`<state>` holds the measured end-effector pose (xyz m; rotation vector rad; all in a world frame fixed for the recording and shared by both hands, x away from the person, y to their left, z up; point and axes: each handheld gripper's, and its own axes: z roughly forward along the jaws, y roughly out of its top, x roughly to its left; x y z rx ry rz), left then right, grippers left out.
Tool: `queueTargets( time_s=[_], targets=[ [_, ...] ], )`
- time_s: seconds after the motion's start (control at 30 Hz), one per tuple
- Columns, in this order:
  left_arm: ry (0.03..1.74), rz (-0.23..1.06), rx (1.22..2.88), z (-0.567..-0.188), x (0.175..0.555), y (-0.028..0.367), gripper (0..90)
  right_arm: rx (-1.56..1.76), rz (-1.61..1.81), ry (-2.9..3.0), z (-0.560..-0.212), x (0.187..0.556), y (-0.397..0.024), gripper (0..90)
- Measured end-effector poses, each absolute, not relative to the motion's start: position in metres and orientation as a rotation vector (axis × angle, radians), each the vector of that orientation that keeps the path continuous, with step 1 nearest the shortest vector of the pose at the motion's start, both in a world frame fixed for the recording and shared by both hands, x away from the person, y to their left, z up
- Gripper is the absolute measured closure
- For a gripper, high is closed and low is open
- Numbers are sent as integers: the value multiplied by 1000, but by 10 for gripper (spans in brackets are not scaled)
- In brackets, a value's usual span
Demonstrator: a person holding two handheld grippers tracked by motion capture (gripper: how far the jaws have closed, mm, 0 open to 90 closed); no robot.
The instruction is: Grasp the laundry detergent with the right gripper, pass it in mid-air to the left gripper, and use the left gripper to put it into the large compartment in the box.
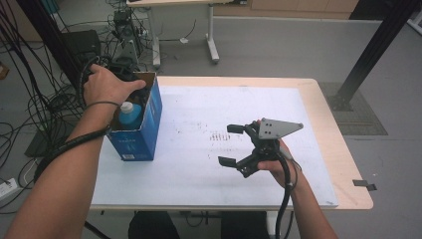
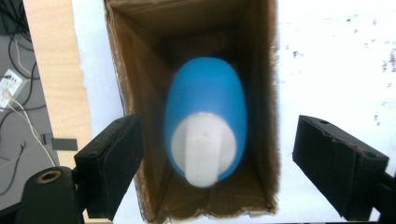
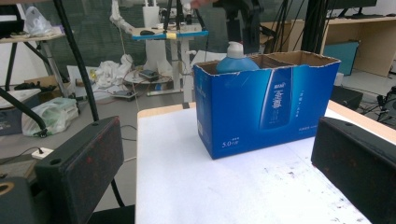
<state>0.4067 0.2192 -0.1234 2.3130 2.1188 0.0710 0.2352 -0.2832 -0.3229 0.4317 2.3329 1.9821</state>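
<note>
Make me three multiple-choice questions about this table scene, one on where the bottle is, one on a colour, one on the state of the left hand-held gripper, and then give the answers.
1. Where is the blue bottle?
A. lying on the white mat
B. standing inside the blue carton
C. held in the right hand-held gripper

2. What colour is the bottle's cap?
A. white
B. red
C. black

3. How do the jaws of the left hand-held gripper stand?
A. clamped on the cap
B. clamped on the carton wall
C. apart, pressing on nothing

Answers: 1 B, the bottle stands between the cardboard walls. 2 A, the cap shows white against the blue body. 3 C, both pads stand outside the carton's walls, clear of the bottle.
</note>
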Motion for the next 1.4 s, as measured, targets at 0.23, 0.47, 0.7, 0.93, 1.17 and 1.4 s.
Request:
queueTargets(
  time_s=[0.23,0.47,0.7,0.93,1.17,1.4],
  targets=[
    [2094,40,2314,-101,409,217,76,438,1977,2335,-323,235,-284,25],
    [2018,41,2331,-80,403,210,74,449,1961,2341,-322,235,-286,25],
    [1940,33,2368,-70,399,196,74,478,1920,2361,-317,234,-291,25],
    [1816,11,2415,-65,394,179,70,553,1822,2391,-308,232,-299,26],
    [1698,-11,2482,-62,388,156,59,660,1697,2432,-300,229,-307,25],
    [1616,-15,2533,-65,382,136,59,785,1534,2474,-289,229,-311,25]
  ],
)
